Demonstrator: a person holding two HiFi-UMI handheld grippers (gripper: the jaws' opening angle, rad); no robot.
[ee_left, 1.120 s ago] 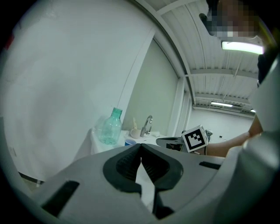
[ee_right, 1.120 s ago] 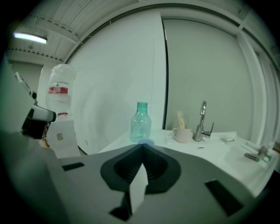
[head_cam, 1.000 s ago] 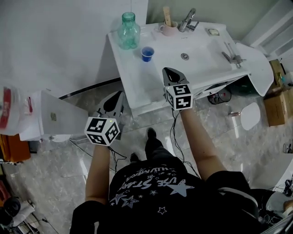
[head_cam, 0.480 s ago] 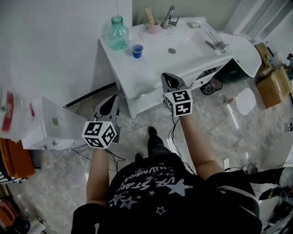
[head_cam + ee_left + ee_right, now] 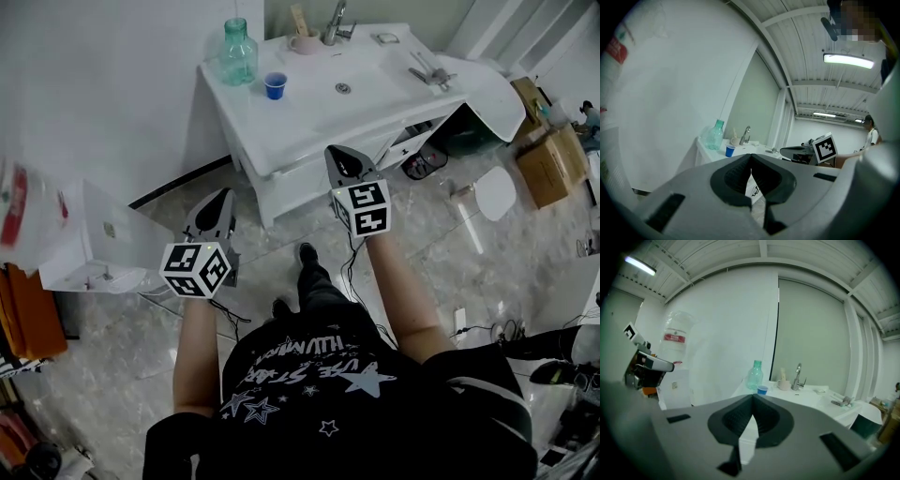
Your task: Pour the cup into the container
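Observation:
A small blue cup [image 5: 274,85] stands on the white sink counter [image 5: 281,131], just right of a green glass bottle [image 5: 237,52]. The basin with its drain [image 5: 343,88] lies to the cup's right. Both grippers hang over the floor in front of the counter, well short of the cup. My left gripper [image 5: 221,199] is shut and holds nothing; from it the cup [image 5: 730,150] and bottle [image 5: 714,136] show far ahead. My right gripper [image 5: 342,155] is shut and holds nothing too, with the cup [image 5: 762,390] beyond its tips [image 5: 753,397].
A faucet [image 5: 335,23] and a pink mug [image 5: 303,42] stand at the counter's back; loose tap parts [image 5: 427,70] lie at its right. A white cabinet [image 5: 94,248] stands at the left, cardboard boxes [image 5: 544,150] at the right. Cables trail on the tiled floor [image 5: 356,272].
Both grippers have drawn back from the counter; the right one, earlier over its front edge, is now over the floor. The counter sits farther off and higher in the head view.

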